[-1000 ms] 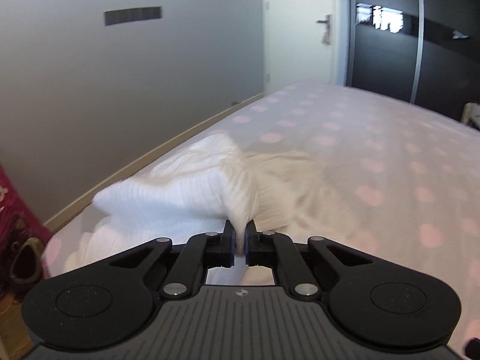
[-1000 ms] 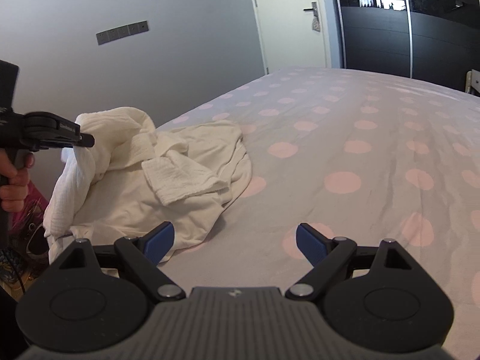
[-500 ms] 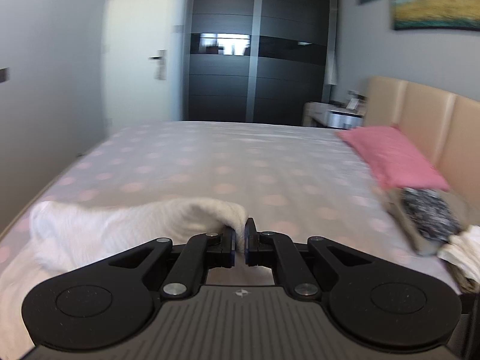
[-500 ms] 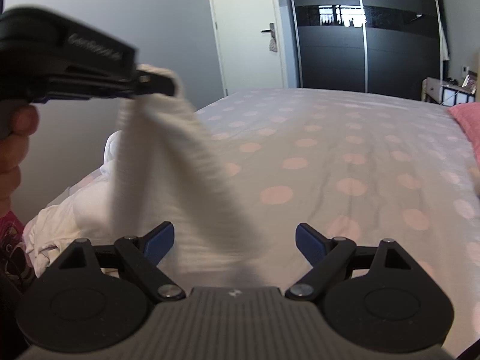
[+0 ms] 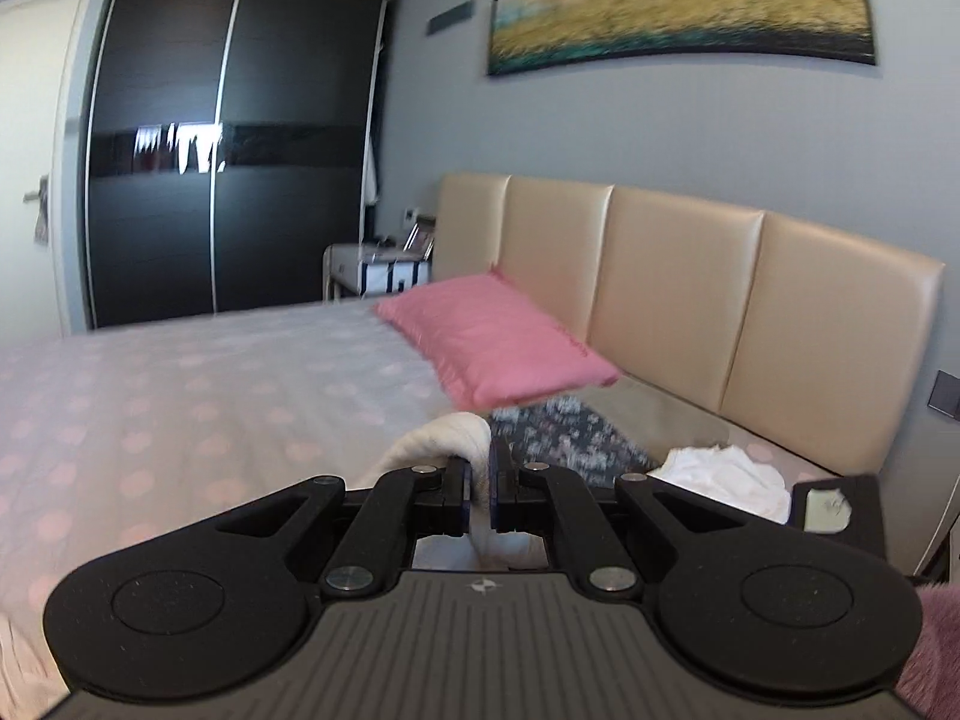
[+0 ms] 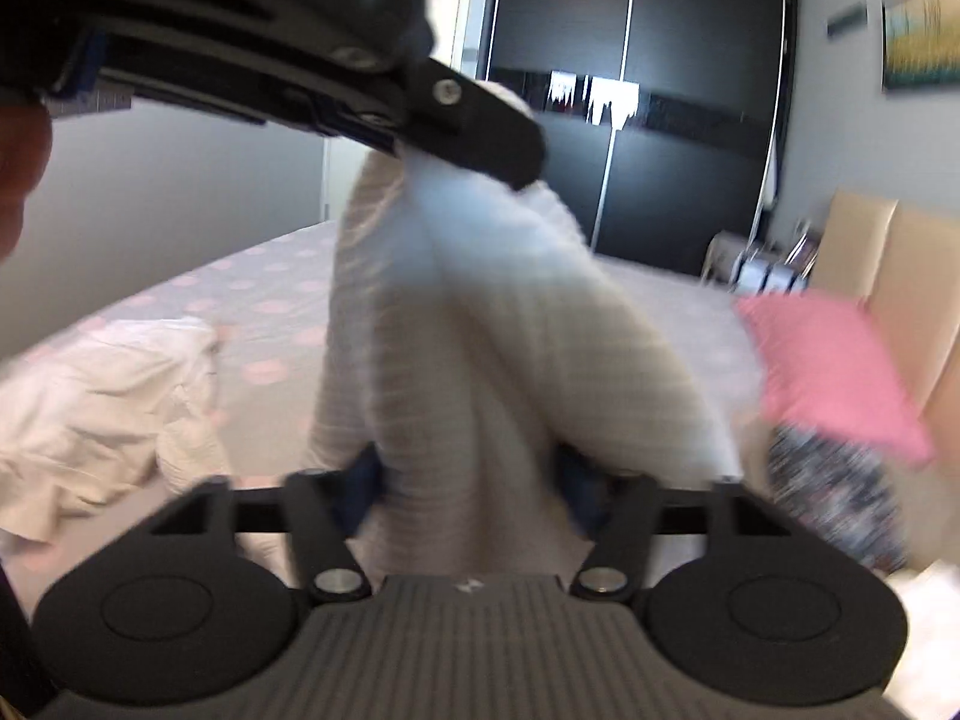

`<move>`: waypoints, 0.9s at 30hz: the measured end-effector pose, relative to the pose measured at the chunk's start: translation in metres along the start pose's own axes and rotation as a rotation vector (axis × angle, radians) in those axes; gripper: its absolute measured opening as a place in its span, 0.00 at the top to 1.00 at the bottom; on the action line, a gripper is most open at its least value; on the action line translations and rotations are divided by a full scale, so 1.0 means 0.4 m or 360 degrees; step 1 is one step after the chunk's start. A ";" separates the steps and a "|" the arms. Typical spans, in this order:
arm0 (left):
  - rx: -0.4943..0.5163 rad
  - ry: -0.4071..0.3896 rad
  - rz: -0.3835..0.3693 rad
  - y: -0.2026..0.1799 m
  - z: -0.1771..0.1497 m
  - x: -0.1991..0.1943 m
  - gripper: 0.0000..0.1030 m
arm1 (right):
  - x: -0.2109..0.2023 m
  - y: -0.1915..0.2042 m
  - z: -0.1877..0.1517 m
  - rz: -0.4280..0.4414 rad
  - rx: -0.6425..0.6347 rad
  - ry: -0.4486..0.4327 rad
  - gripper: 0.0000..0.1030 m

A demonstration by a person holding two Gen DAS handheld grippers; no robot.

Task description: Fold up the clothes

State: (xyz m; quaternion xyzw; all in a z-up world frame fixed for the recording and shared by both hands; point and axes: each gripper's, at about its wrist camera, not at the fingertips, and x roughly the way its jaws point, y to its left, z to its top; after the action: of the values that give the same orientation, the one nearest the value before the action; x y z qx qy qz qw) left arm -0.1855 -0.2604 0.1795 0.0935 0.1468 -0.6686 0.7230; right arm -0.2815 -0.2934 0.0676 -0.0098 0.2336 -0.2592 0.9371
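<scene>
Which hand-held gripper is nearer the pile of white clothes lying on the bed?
Cannot tell. Right hand-held gripper sees the pile beyond its left side; left hand-held gripper faces the headboard.

Left tongs (image 5: 478, 489) clamped (right tongs (image 6: 474, 495) agape)

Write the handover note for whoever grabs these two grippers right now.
Left gripper: shut on the white ribbed garment, held up in the air above the bed.
Right gripper: open, not gripping; the hanging garment drapes down between its fingers.
Other things: a crumpled pile of white clothes lies on the bed to the left; another white bundle lies near the headboard, beside the pink pillow.
Done: one garment lifted clear of the pile.
Left: catch a second edge with the right gripper, spread the garment flat on the bed, fold it, then handle the rest.
</scene>
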 end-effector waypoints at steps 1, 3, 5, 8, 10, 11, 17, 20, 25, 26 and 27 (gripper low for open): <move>0.0017 -0.0021 -0.0001 -0.008 0.017 0.007 0.97 | -0.014 -0.026 0.015 -0.0002 -0.0022 -0.0007 0.57; 0.0046 -0.0023 0.0018 -0.017 0.043 0.030 0.97 | -0.031 -0.076 0.040 -0.0001 -0.0036 -0.0004 0.67; 0.0054 0.0026 0.0039 -0.020 0.047 0.065 0.97 | 0.009 -0.098 0.025 0.0004 -0.0035 0.0069 0.70; 0.0058 0.0174 0.0047 -0.015 0.013 0.149 0.96 | 0.067 -0.130 0.001 0.0013 -0.0033 0.0177 0.74; 0.0027 0.0282 0.0043 0.006 -0.026 0.198 0.95 | 0.106 -0.152 -0.015 0.0018 -0.0031 0.0249 0.75; 0.0006 0.0337 0.0032 0.021 -0.048 0.221 0.92 | 0.126 -0.162 -0.022 0.0021 -0.0030 0.0285 0.75; -0.0068 0.0579 -0.0012 0.106 -0.163 0.294 0.89 | 0.232 -0.224 -0.062 0.0047 -0.0015 0.0464 0.75; -0.0138 0.0635 -0.0081 0.142 -0.195 0.298 0.85 | 0.275 -0.243 -0.082 -0.0043 -0.0009 0.0543 0.76; -0.0124 0.0712 0.0039 0.200 -0.238 0.300 0.53 | 0.346 -0.289 -0.124 -0.0185 0.0040 0.0680 0.82; -0.0112 0.0729 0.0056 0.211 -0.250 0.300 0.53 | 0.358 -0.307 -0.141 -0.0206 0.0080 0.0711 0.81; -0.0103 0.0748 0.0077 0.224 -0.262 0.299 0.53 | 0.355 -0.317 -0.142 -0.0220 0.0102 0.0698 0.78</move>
State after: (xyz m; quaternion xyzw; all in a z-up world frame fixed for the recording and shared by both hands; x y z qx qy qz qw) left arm -0.0982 -0.3301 0.0351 0.2269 0.3300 -0.6060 0.6873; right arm -0.2601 -0.4668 -0.0269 0.0606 0.4222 -0.3259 0.8437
